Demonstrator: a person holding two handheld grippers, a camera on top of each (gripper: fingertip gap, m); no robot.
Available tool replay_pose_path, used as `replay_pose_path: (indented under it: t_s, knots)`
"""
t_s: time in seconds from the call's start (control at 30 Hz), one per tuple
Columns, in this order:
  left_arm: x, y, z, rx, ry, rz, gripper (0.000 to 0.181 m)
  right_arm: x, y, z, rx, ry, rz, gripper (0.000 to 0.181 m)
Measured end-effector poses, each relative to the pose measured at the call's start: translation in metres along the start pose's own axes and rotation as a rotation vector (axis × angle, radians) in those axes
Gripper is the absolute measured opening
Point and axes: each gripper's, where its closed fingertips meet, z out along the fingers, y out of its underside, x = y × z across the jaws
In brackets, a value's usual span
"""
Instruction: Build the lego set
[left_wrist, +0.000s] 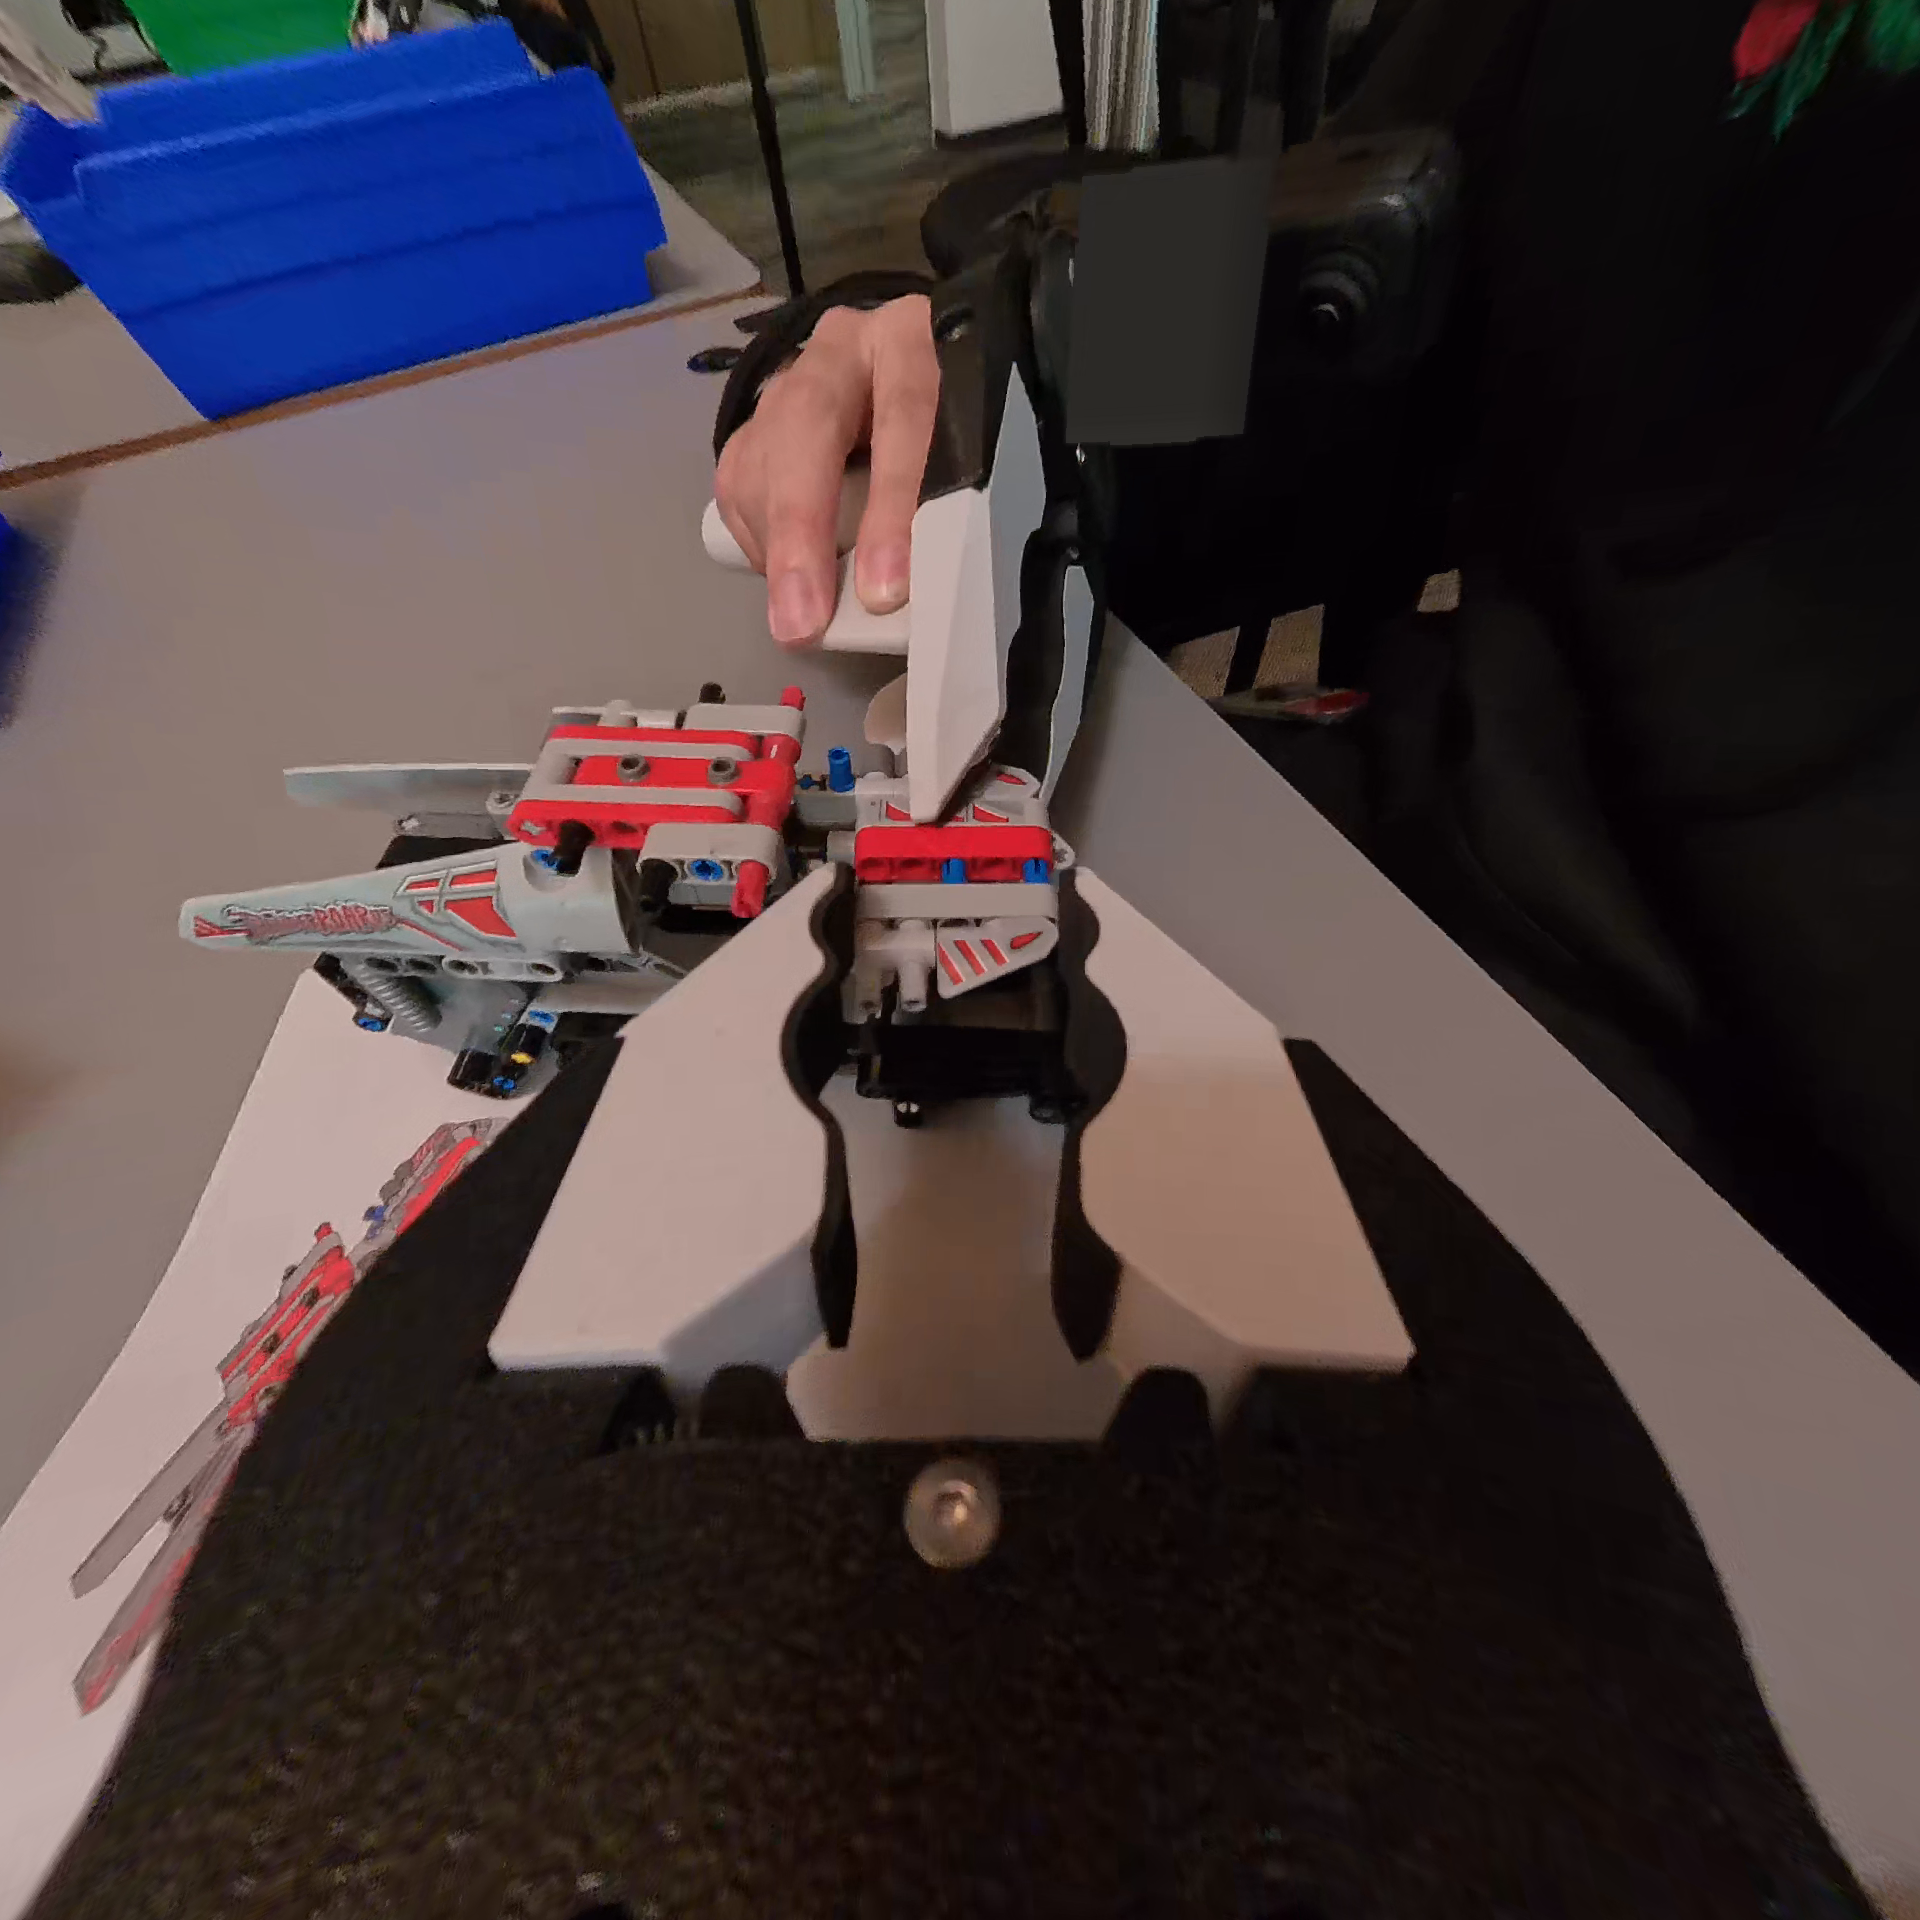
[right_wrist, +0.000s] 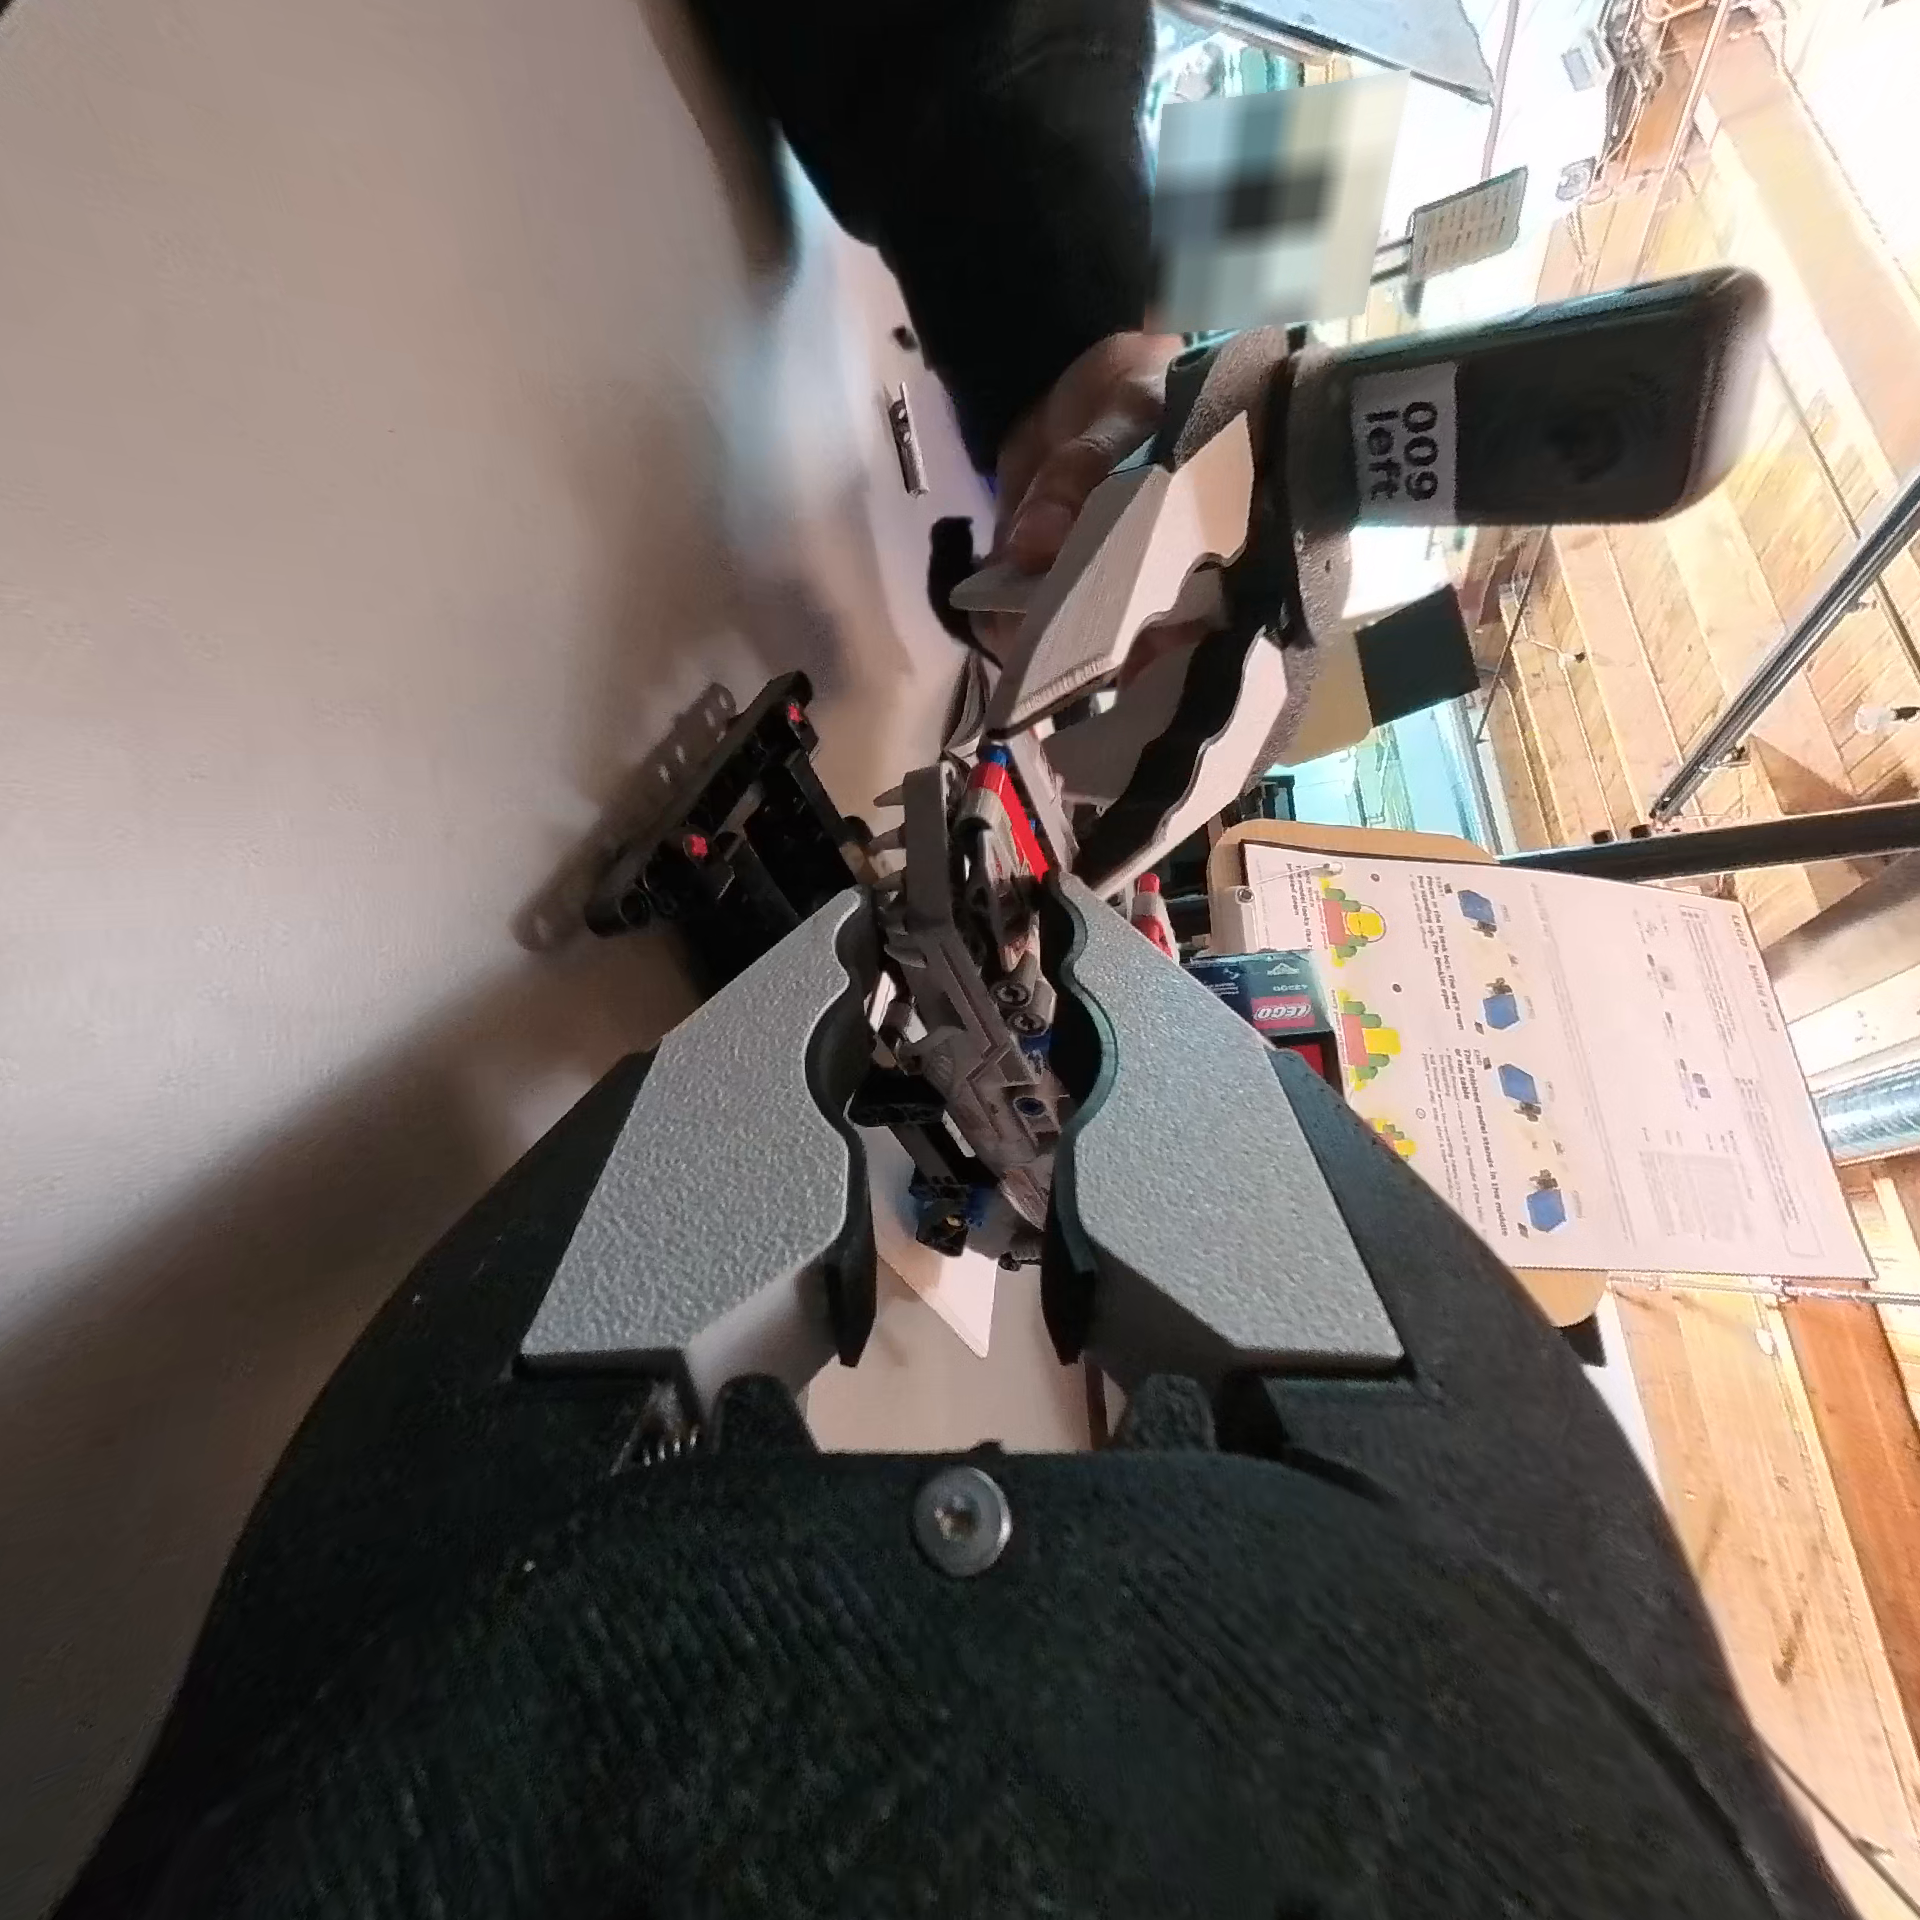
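Observation:
A grey, red and black lego model (left_wrist: 582, 904) with pointed wing panels lies on the grey table (left_wrist: 364, 582). My left gripper (left_wrist: 956, 894) is shut on the model's right end, a red and grey block between its fingertips. My right gripper (left_wrist: 956, 790) comes down from above, held by a hand (left_wrist: 831, 468), its white fingers astride the same end. In the right wrist view my right gripper (right_wrist: 961, 904) is closed around the model's grey body (right_wrist: 966, 1008), and the left gripper (right_wrist: 1039, 790) reaches in from the upper right.
An open instruction booklet (left_wrist: 312, 1195) lies under the model. Blue bins (left_wrist: 343, 208) stand at the back left. A black lego frame (right_wrist: 717, 831) lies beside the model. A printed sheet (right_wrist: 1558, 1060) is propped nearby. The table edge (left_wrist: 1351, 831) runs close on the right.

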Motion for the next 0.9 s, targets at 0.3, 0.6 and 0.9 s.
replay_pose_path:
  t_s: [0.3,0.6,0.9]
  knots:
    - [-0.011,0.001,-0.015,0.020,-0.108,0.043,0.054,-0.001,0.000,0.000,-0.005,0.011,0.005,0.029]
    - [-0.011,0.012,-0.015,-0.083,-0.313,0.320,0.050,0.003,0.001,0.003,-0.009,0.016,0.003,0.029]
    - [-0.006,0.021,0.001,-0.131,-0.255,0.355,0.049,0.005,0.001,0.005,-0.008,0.023,0.019,0.029]
